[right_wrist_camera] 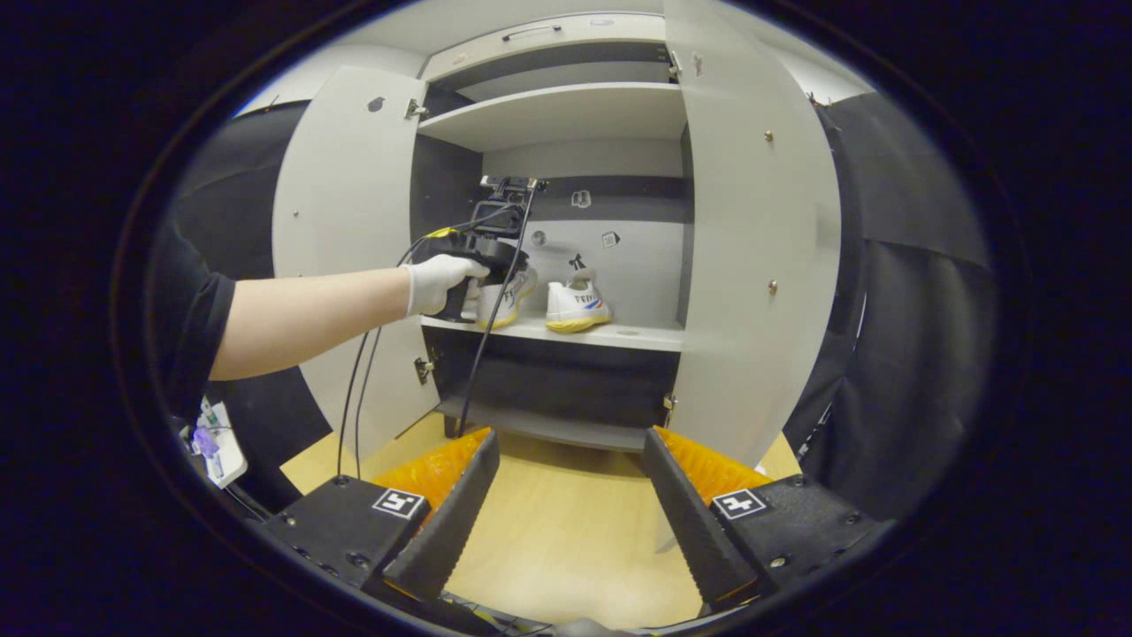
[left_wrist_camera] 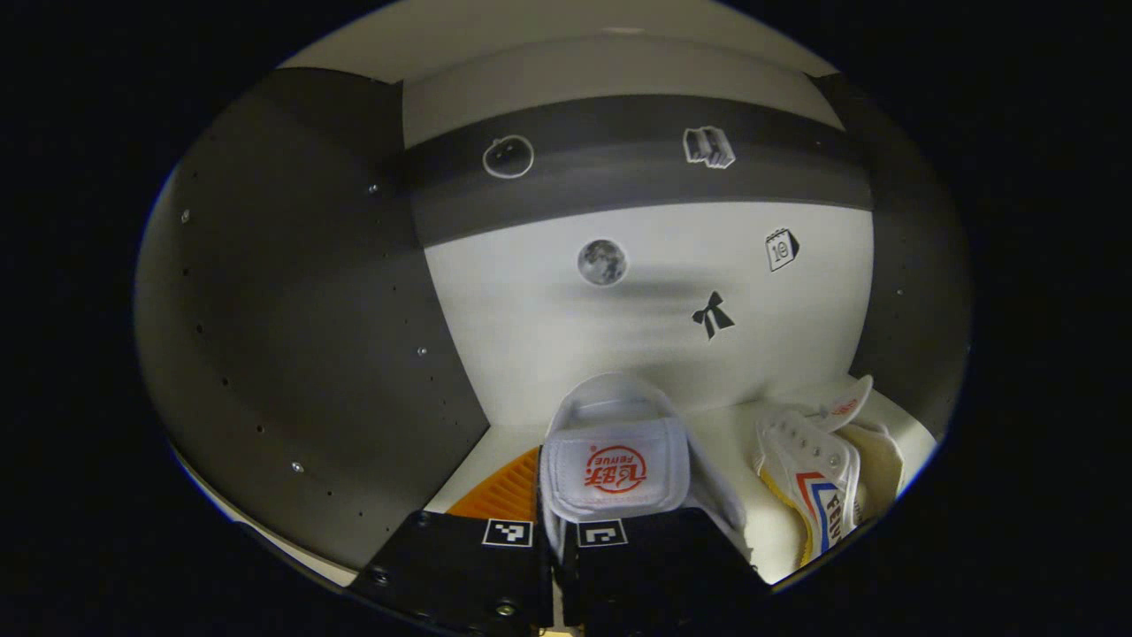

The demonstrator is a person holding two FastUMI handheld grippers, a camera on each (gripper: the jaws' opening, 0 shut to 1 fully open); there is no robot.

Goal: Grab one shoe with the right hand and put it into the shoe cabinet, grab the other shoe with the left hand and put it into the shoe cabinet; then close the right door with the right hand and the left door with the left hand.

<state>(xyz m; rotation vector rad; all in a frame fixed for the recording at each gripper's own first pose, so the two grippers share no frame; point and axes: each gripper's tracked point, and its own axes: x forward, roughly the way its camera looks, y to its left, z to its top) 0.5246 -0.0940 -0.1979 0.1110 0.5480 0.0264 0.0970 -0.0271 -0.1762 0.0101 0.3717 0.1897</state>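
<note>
Inside the shoe cabinet, my left gripper (left_wrist_camera: 557, 541) is shut on a white shoe (left_wrist_camera: 615, 460) with a red logo on its tongue, low over the middle shelf (left_wrist_camera: 504, 442). A second white shoe (left_wrist_camera: 827, 478) with red and blue stripes stands to its right on the same shelf. In the right gripper view a gloved hand holds the left gripper (right_wrist_camera: 482, 257) at the shelf (right_wrist_camera: 637, 334), partly hiding the held shoe (right_wrist_camera: 511, 303); the second shoe (right_wrist_camera: 577, 308) stands beside it. My right gripper (right_wrist_camera: 570, 509) is open and holds nothing, back from the cabinet over the wooden floor.
Both cabinet doors stand wide open, the left door (right_wrist_camera: 345, 248) and the right door (right_wrist_camera: 752, 248). Cables (right_wrist_camera: 354, 398) hang from the left gripper toward the floor. An upper shelf (right_wrist_camera: 557, 115) and a lower shelf (right_wrist_camera: 548, 425) sit inside. Black cloth hangs on both sides.
</note>
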